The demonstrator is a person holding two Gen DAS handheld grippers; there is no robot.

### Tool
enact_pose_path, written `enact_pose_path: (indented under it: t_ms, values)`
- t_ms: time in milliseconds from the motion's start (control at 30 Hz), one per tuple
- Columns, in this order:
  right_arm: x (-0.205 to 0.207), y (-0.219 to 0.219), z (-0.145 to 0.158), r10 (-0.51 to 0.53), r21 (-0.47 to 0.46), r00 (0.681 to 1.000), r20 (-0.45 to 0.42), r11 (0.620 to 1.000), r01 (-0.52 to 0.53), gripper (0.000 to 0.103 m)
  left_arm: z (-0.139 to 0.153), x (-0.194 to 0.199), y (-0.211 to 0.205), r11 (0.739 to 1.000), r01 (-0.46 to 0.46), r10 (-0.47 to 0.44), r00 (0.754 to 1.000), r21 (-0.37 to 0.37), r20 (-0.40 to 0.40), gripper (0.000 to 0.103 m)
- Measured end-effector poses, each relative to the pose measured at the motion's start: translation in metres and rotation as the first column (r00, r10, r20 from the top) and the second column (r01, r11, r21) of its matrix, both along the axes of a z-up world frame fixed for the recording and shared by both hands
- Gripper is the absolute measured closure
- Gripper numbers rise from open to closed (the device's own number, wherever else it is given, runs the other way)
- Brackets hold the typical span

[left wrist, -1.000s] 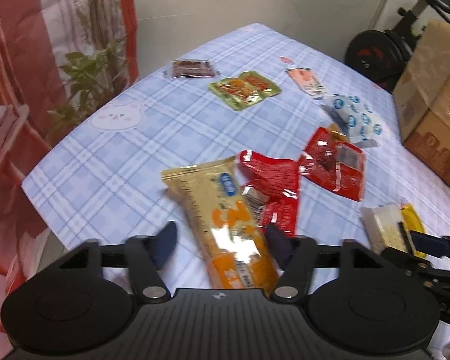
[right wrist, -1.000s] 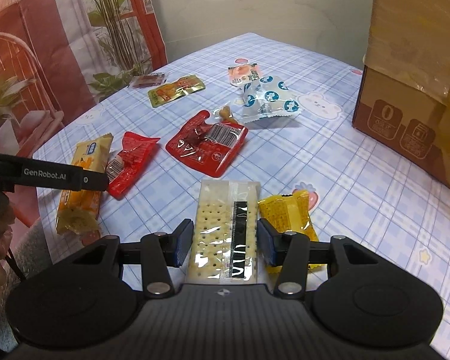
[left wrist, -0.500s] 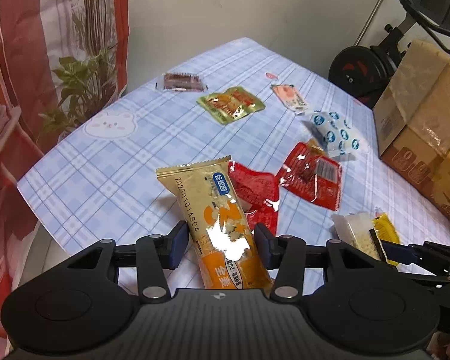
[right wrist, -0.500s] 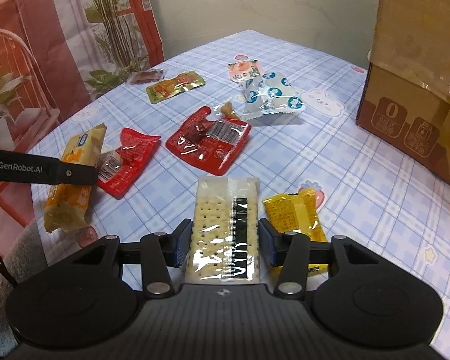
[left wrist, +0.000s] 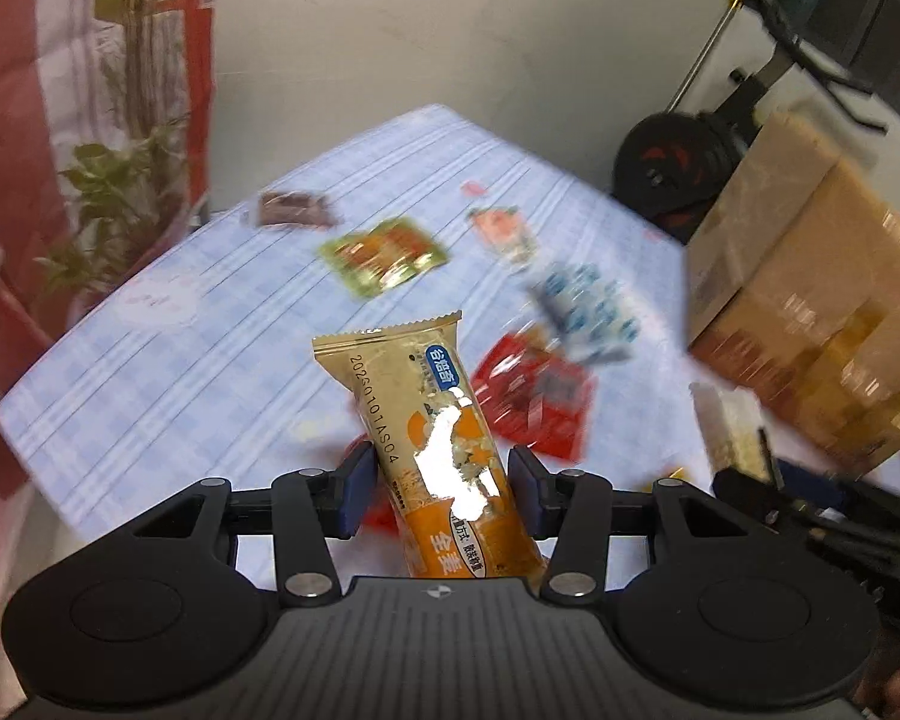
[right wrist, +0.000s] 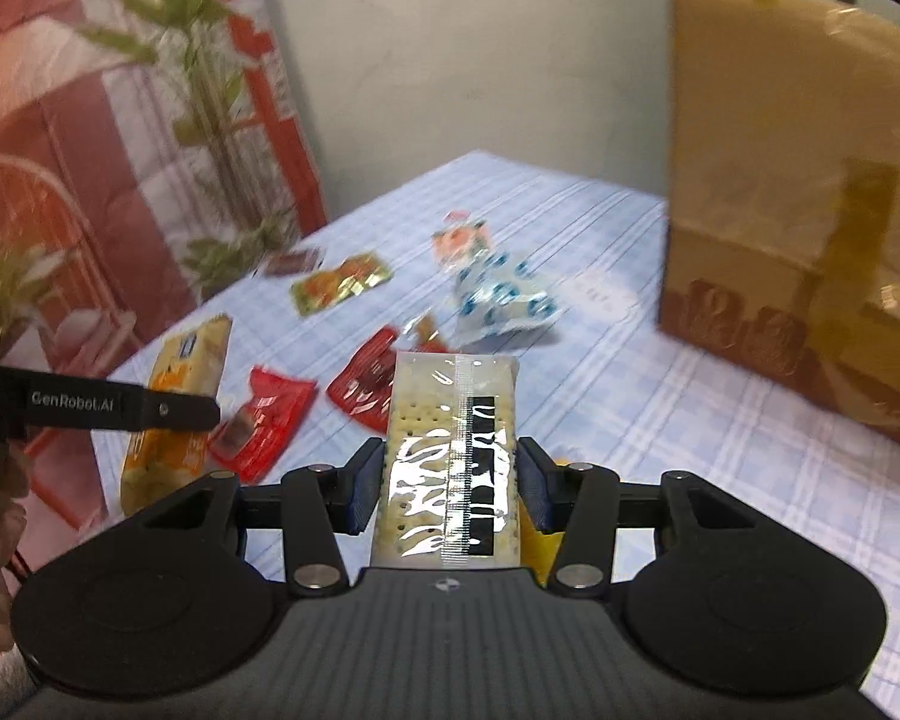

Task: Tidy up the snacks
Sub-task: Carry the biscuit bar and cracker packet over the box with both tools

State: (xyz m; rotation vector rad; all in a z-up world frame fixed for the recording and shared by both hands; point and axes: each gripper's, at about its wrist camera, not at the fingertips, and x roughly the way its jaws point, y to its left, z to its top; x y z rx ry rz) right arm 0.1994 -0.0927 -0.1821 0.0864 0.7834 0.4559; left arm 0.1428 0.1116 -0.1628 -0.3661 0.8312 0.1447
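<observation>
The left gripper (left wrist: 444, 495) pinches a gold-and-orange snack bar (left wrist: 435, 450) by its lower half, both blue pads pressed to its sides, and the bar stands clear above the blue plaid tablecloth (left wrist: 180, 372). The right gripper (right wrist: 450, 483) clamps a clear cracker pack (right wrist: 453, 450) in the same way, lifted off the cloth, with a yellow packet (right wrist: 534, 534) showing just beneath its right pad.

Taking the cardboard box (right wrist: 798, 204) at the table's right edge as the mark: a white pouch with blue dots (right wrist: 498, 303) lies nearest to its left, a peach-printed sachet (right wrist: 459, 240) just beyond that. Two red wrappers (right wrist: 366, 384) sit further left, nearer the grippers. A green-edged packet (right wrist: 339, 285) and a small dark-brown one (right wrist: 288, 264) lie furthest from the box, by the potted plant (right wrist: 222, 120).
</observation>
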Motion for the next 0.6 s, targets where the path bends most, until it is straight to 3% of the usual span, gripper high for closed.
enact_pose_path:
  t_ms: [200, 600]
  values:
    - [0.007, -0.034, 0.033, -0.073, 0.022, 0.992, 0.098, 0.997, 0.071, 0.054, 0.050, 0.030, -0.026, 0.996, 0.077, -0.083, 0.989, 0.053, 0.119, 0.053]
    - [0.017, -0.104, 0.110, -0.207, 0.081, 0.933, 0.295, 0.978, 0.191, 0.054, 0.123, 0.092, -0.111, 0.959, 0.261, -0.283, 0.921, 0.113, 0.267, 0.052]
